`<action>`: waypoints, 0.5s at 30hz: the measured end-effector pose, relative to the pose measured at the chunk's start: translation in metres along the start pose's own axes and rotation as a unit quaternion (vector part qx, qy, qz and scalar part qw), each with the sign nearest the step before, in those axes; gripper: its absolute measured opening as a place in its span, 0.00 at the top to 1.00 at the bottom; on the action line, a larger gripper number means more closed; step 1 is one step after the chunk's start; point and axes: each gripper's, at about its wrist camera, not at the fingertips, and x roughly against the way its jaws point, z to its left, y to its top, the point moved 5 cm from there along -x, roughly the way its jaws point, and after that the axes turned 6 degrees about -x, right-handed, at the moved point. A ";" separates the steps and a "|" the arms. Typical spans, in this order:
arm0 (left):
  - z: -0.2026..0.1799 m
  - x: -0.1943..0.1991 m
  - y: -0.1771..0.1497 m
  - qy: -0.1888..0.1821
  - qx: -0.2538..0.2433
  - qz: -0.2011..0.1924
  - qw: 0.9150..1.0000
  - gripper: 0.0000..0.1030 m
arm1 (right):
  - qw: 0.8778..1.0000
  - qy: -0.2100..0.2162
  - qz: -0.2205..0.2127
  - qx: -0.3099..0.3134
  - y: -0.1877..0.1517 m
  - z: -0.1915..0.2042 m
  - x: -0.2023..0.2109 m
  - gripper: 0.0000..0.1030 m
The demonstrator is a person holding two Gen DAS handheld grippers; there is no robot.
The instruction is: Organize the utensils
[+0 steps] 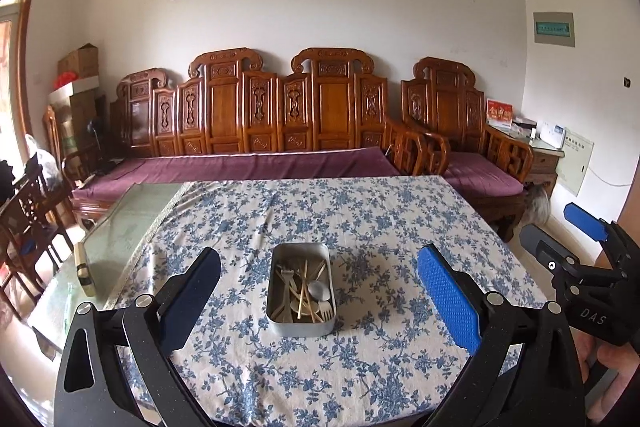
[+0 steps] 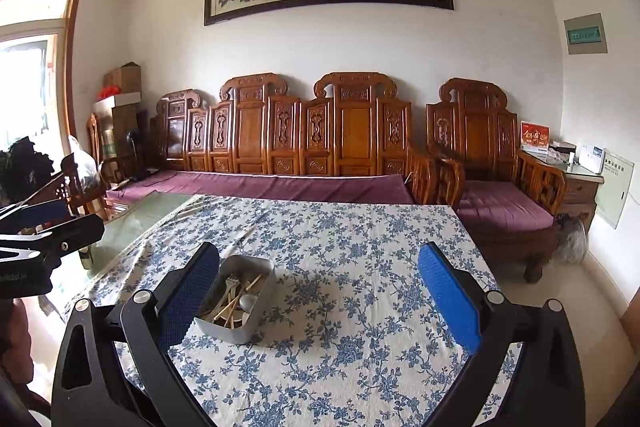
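A grey metal tin [image 1: 301,327] stands on the blue-flowered tablecloth [image 1: 360,227], filled with pale forks, spoons and chopsticks [image 1: 306,291]. My left gripper [image 1: 318,271] is open, raised above the table with the tin between and beyond its fingers. In the right wrist view the same tin [image 2: 236,329] sits just right of my left-hand finger, and the utensils [image 2: 236,297] show inside it. My right gripper [image 2: 320,267] is open and holds nothing. The right gripper [image 1: 560,235] also shows at the far right of the left wrist view.
The cloth [image 2: 340,247] covers a glass-topped table [image 1: 120,227], with a small wooden item [image 1: 85,267] on the bare glass at left. A carved wooden sofa [image 1: 260,115] with purple cushions stands behind, chairs [image 1: 24,211] at left, and a side cabinet [image 2: 576,183] at right.
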 end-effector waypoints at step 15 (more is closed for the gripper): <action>0.006 -0.001 -0.006 0.006 0.007 0.004 1.000 0.08 | 1.000 -0.001 0.001 -0.002 0.001 0.002 0.004 0.03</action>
